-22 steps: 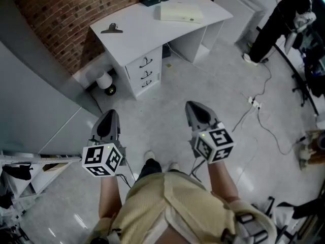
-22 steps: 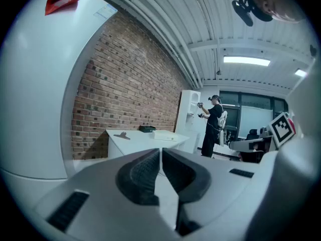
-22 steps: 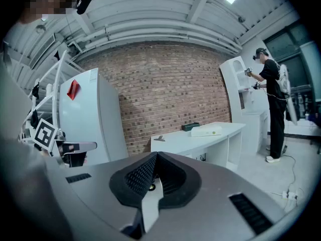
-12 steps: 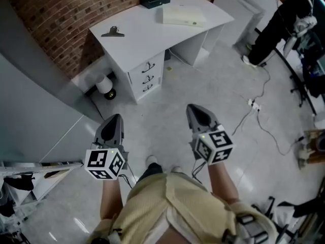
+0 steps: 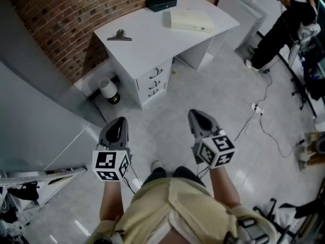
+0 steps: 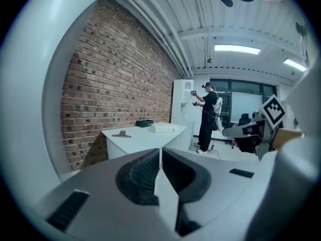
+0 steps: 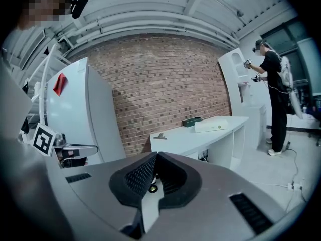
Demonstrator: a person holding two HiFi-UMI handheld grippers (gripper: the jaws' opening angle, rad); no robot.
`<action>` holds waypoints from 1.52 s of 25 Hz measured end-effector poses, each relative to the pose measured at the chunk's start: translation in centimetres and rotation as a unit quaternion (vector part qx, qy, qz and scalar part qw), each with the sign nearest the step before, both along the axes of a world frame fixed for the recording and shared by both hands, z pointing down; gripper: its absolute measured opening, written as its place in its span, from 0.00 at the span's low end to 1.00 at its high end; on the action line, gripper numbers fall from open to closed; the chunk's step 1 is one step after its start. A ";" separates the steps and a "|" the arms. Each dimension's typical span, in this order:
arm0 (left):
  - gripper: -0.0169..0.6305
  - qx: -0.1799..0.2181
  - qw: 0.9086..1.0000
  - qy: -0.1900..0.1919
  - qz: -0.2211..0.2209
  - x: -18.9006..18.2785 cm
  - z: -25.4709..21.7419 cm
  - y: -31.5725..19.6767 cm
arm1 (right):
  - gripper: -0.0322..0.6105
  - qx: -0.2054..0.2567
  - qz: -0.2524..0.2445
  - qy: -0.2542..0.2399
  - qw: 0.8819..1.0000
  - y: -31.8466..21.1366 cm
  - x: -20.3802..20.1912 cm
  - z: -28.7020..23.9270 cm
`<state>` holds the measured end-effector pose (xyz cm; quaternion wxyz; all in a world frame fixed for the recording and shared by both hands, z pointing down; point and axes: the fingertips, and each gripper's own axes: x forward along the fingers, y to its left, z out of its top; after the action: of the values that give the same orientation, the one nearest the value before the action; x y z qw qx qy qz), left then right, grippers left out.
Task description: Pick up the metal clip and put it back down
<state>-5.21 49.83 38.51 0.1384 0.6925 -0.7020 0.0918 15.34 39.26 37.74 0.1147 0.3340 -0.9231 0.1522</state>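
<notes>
— Grey metal clip (image 5: 120, 35) lies at upper left of the head view, on the near corner of the white desk (image 5: 152, 34) by the brick wall, well apart from both tools. What's the worry?

— Reach, mainly. Left gripper (image 5: 120, 122) and right gripper (image 5: 197, 116) hang low in the frame over bare floor, each with jaws pressed together and nothing between them. Closed jaws meeting the clip would likely shove it along the smooth top rather than take it.

— And the other items?

— Black box (image 5: 161, 3) and cream flat carton (image 5: 191, 20) sit farther back, at top centre, so they're less of a hazard. A white power strip with its cable (image 5: 256, 109) trails at right, a trip risk if the person steps that way.
</notes>
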 end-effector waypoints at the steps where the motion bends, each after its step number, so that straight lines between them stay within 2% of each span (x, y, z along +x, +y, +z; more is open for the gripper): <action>1: 0.03 -0.001 1.000 0.001 0.004 -0.4 -0.1 -0.3 | 0.06 -0.002 0.003 0.001 1.000 -0.2 -0.3 0.1; 7: 0.03 -0.006 1.000 0.001 0.011 -1.6 0.9 -2.4 | 0.06 -0.015 -0.003 0.004 1.000 -1.7 -1.8 1.7; 11: 0.13 -0.015 1.000 -0.002 0.008 -2.2 1.4 -4.9 | 0.06 -0.016 -0.018 -0.008 1.000 -4.3 -3.3 1.9; 20: 0.24 -0.028 0.999 -0.010 -0.026 -4.4 1.9 -13.1 | 0.06 -0.011 -0.060 -0.016 0.998 -13.0 -6.6 2.8; 26: 0.31 -0.029 0.999 -0.005 -0.043 -4.3 1.5 -19.4 | 0.06 -0.017 -0.088 -0.006 0.996 -18.3 -7.5 3.1; 38: 0.32 -0.053 0.995 0.001 -0.083 -5.5 2.8 -26.5 | 0.06 -0.033 -0.129 -0.005 0.991 -25.1 -9.2 4.9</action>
<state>-10.70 23.31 41.34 0.1827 0.6233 -0.7513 0.1168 6.13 14.11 42.66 0.1398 0.2073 -0.9535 0.1681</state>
